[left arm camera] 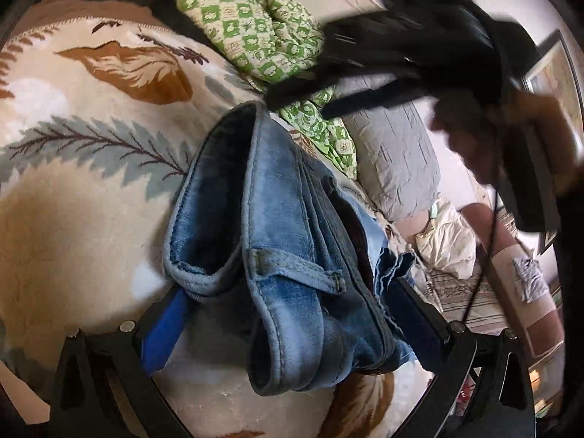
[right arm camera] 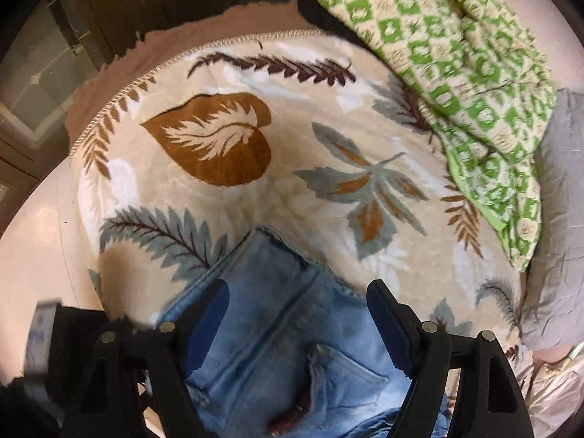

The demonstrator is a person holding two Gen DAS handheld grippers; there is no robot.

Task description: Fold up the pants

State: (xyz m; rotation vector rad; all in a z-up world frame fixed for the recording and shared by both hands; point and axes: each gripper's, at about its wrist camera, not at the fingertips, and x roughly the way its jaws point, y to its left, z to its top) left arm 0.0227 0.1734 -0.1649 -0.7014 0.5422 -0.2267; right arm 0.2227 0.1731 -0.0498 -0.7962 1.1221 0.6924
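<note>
While you hold both grippers over the bed, the jeans hang bunched between them above the leaf-print blanket.

Your left gripper has its blue-padded fingers spread, with the folded waistband draped between them; whether they pinch it you cannot tell. Your right gripper also stands apart, straddling the denim hem. A green checked cloth lies far right on the blanket, beside a grey pillow.
</note>
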